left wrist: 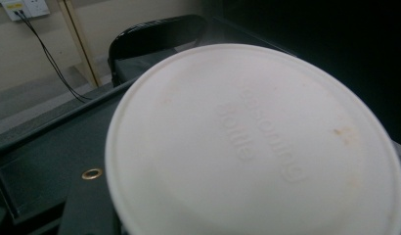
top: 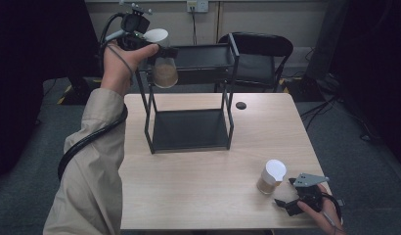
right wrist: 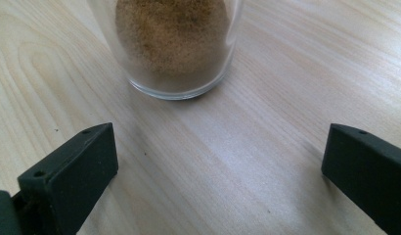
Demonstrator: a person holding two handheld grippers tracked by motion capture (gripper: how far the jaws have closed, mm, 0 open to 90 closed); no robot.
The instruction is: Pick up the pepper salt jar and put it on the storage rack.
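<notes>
A glass jar [top: 164, 68] of brown powder with a white lid [top: 156, 35] hangs in the air at the upper left corner of the black two-level rack [top: 189, 129]. My left gripper [top: 154, 48] is shut on it just below the lid. In the left gripper view the lid [left wrist: 252, 142] is very close, with the rack's top shelf [left wrist: 42, 161] behind it. A second jar [top: 272, 177] of the same kind stands on the table at the front right. My right gripper [top: 294, 193] rests open just short of this jar [right wrist: 174, 44], its fingers [right wrist: 71, 171] wide apart with bare wood between them.
The wooden table [top: 198, 196] carries the rack at its back middle and a small black round disc [top: 240, 105] to the rack's right. A black chair [top: 257, 49] stands behind the table. A black cable [top: 86, 142] trails along the left sleeve.
</notes>
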